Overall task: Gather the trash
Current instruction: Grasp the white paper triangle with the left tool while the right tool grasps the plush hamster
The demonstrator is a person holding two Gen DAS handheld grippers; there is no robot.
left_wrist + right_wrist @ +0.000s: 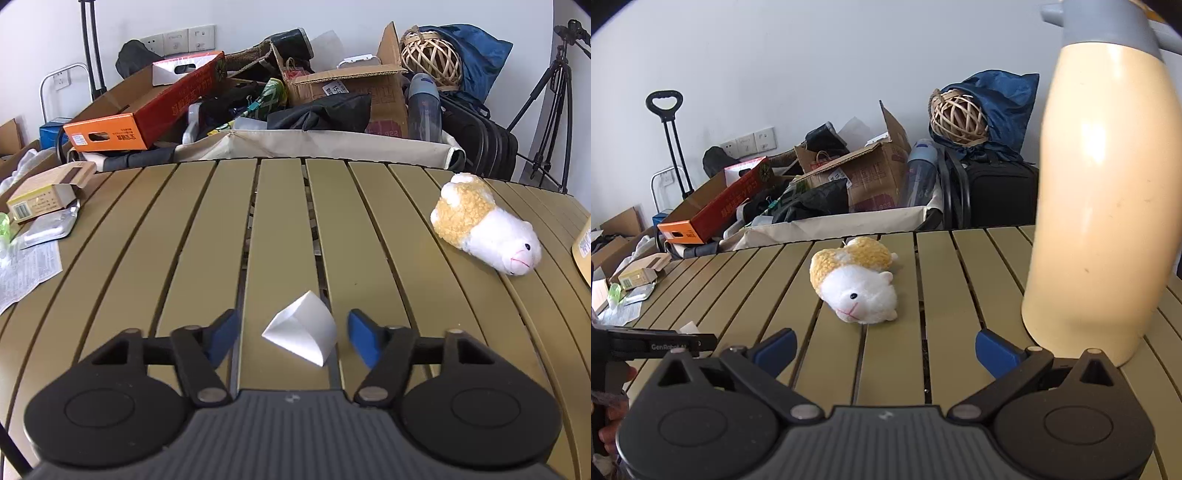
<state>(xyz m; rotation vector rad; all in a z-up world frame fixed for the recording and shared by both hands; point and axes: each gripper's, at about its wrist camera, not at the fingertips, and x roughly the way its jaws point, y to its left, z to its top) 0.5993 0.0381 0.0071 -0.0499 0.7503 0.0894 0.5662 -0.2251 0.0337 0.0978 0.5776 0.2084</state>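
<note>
On the olive slatted tabletop, far left, lie an open tan cardboard carton and a printed paper leaflet. The left gripper stands open, its blue pads either side of a folded white paper scrap, not touching it. A white-and-yellow plush sheep lies beyond the right gripper, open and empty. A cream thermos jug stands rightmost.
</note>
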